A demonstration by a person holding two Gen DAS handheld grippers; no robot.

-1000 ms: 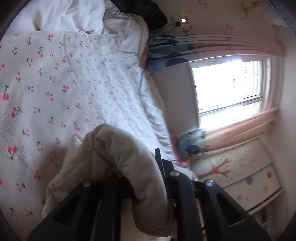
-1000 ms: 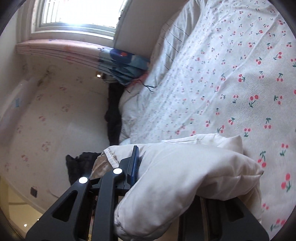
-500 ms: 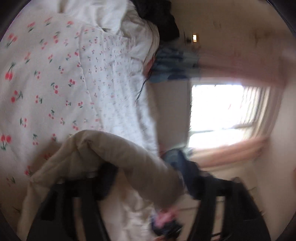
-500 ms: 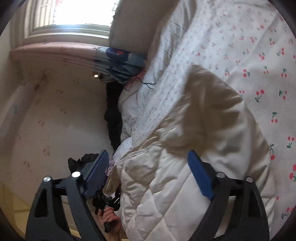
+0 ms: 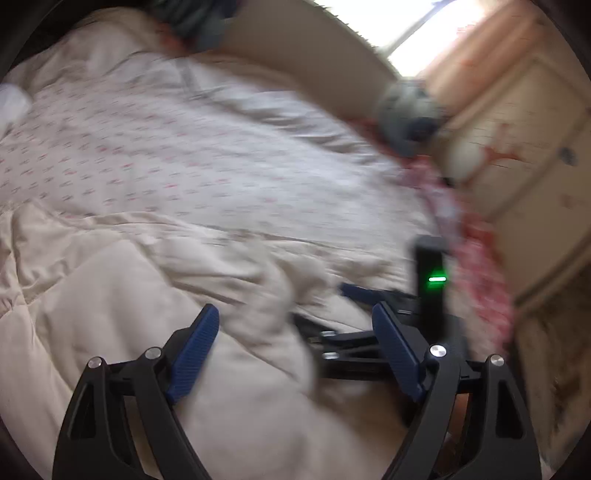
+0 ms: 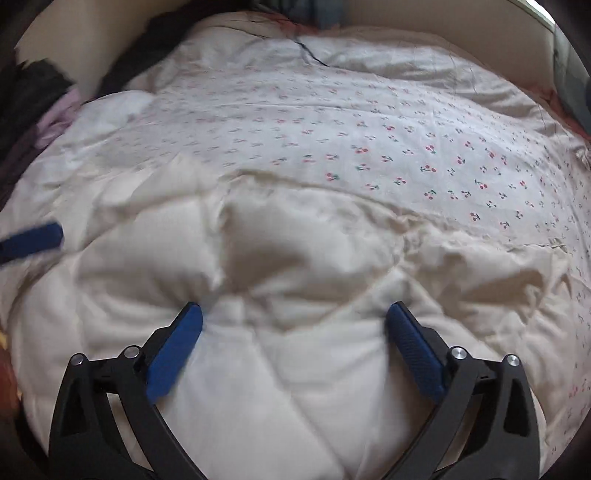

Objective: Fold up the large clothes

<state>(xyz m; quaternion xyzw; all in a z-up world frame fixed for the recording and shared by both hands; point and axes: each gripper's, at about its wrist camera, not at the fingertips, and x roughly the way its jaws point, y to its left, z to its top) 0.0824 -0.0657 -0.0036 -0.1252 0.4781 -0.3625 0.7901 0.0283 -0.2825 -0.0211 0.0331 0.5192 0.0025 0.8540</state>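
A home bedroom: cherry-print bed sheet (image 6: 424,147); window (image 5: 436,33).

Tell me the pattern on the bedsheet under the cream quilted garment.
Small red cherries on white bedsheet, clearest in the right wrist view.

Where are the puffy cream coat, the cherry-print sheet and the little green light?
Puffy cream coat (image 6: 295,266), right wrist view, on its quilted middle.
Cherry-print sheet (image 6: 424,147), right wrist view, on a bare printed patch.
Green light (image 5: 437,278), left wrist view, on the glowing bar.
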